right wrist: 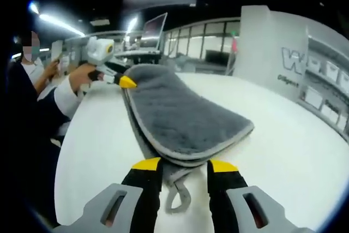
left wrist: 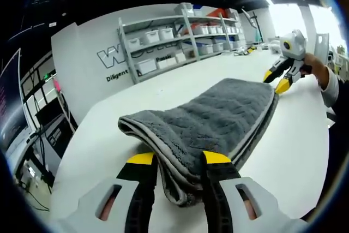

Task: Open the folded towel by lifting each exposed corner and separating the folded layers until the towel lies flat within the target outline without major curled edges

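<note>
A grey folded towel (left wrist: 218, 118) lies on the white table (left wrist: 109, 135), its layers stacked with a pale hem. My left gripper (left wrist: 179, 159) is open, with the towel's near folded end lying between its yellow-tipped jaws. The right gripper (left wrist: 276, 80) appears at the towel's far end, held by a hand, jaws apart. In the right gripper view, the towel (right wrist: 174, 115) runs away from me; its near corner and a hanging loop (right wrist: 177, 197) lie between the open jaws of my right gripper (right wrist: 184, 165). The left gripper (right wrist: 121, 79) sits at the far end, touching the towel edge.
The person's sleeve (right wrist: 65, 99) reaches in over the table edge on the left of the right gripper view. Metal shelves with white bins (left wrist: 180, 39) stand behind the table. Bare table surface (right wrist: 289, 151) lies on both sides of the towel.
</note>
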Demonstrator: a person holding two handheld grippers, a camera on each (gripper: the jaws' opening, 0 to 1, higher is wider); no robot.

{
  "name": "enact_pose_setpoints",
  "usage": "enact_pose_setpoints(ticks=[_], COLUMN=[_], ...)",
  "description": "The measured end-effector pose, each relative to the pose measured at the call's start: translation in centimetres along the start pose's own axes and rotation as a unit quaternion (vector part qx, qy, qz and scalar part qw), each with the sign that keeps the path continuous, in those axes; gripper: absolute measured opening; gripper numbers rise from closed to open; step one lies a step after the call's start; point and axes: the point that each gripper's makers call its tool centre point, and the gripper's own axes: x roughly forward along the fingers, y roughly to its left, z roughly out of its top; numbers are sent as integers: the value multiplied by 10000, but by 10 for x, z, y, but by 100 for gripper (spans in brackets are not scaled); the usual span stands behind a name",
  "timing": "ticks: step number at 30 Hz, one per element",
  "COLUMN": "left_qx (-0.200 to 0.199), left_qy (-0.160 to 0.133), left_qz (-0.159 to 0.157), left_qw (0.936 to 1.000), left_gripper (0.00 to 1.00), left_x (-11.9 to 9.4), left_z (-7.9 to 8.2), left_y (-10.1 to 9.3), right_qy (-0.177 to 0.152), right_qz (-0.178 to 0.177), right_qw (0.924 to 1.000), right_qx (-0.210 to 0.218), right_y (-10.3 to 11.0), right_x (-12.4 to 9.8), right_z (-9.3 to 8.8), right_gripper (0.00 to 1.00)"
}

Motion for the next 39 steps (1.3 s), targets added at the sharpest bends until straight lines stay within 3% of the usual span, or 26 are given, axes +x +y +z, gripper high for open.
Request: enact_pose_setpoints(ticks=[26,39], left_qx=[-72,-133], left_qy=[208,235], left_qz=[88,199], left_qw=[9997,9994], left_gripper=[32,32], left_x=[-16,-19], left_z=[-13,-15], left_y=[17,25], right_qy=[293,362], right_qz=[191,463], right_qw=[9993,9981], right_qx=[-162,-209], right_y=[17,30], right_x=[-2,-4], right_z=[-7,-9], right_gripper=[20,19])
